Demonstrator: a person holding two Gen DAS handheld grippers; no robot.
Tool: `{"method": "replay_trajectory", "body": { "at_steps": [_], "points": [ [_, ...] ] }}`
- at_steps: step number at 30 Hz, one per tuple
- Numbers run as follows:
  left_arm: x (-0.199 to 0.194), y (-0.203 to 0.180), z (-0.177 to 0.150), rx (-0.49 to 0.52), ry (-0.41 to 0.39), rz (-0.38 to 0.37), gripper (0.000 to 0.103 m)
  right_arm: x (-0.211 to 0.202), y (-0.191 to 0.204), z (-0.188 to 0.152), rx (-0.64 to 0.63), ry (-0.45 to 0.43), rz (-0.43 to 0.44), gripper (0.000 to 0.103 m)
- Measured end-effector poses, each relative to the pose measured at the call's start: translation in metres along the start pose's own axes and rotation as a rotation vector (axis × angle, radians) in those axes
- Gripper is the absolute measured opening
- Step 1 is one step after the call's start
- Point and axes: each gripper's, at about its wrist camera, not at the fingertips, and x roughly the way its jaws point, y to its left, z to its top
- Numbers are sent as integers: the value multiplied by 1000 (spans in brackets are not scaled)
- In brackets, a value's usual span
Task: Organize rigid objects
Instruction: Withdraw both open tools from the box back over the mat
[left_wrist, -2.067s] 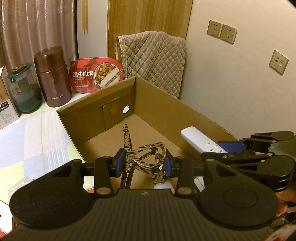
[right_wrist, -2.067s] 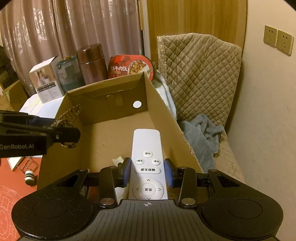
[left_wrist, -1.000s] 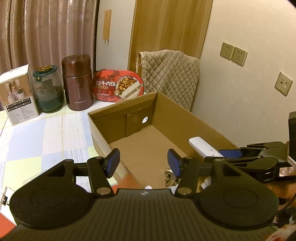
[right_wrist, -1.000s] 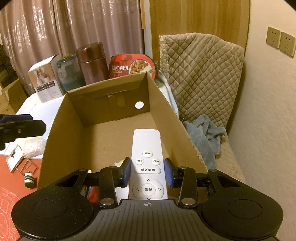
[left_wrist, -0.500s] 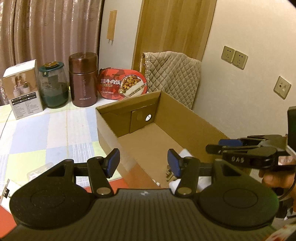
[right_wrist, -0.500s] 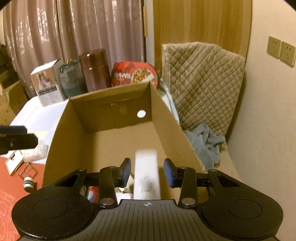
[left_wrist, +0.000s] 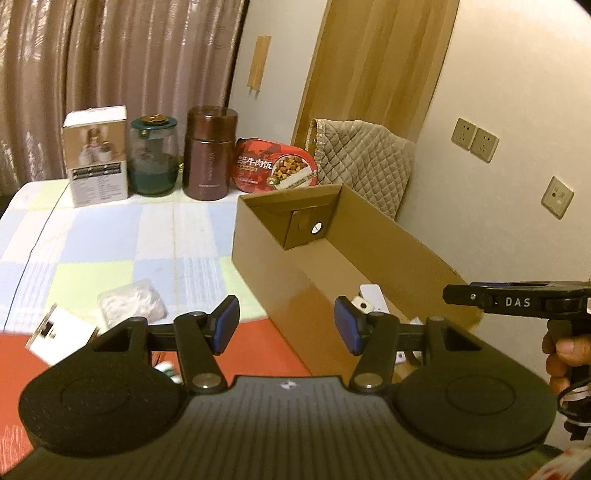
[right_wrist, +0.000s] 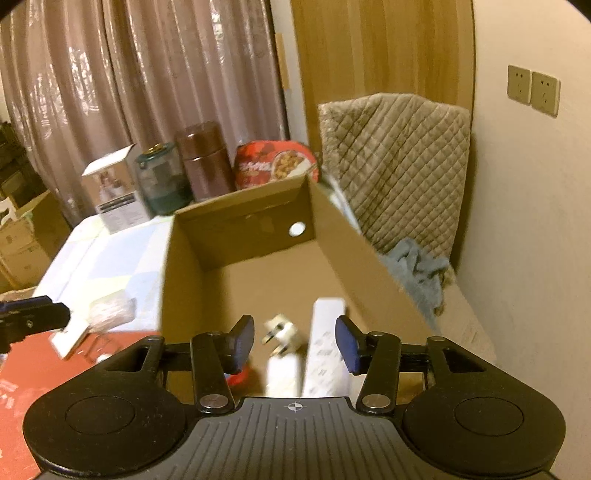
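1. Already the white remote lies inside the cardboard box, near end, beside a white plug adapter
2. Both the left gripper and right gripper hang empty, jaws apart
3. Apparently left: a plastic packet and white card on the counter, a checked cloth with jars before curtains

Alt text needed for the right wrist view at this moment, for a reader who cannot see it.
The right gripper hangs open and empty over a cardboard box, where a white remote and a white plug adapter lie on the floor. Behind the box stand a brown canister, a glass jar and a quilted cushion.
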Motion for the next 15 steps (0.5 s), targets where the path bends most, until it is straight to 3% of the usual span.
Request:
{"method": "replay_trajectory", "body": {
  "at_steps": [7, 15],
  "points": [
    [-46, 18, -27, -29, -14, 21, 53, -33, 39, -21, 5, 1, 46, 53],
    [-92, 42, -62, -43, -14, 81, 61, -49, 89, -53, -19, 17, 113, 57]
  ]
}}
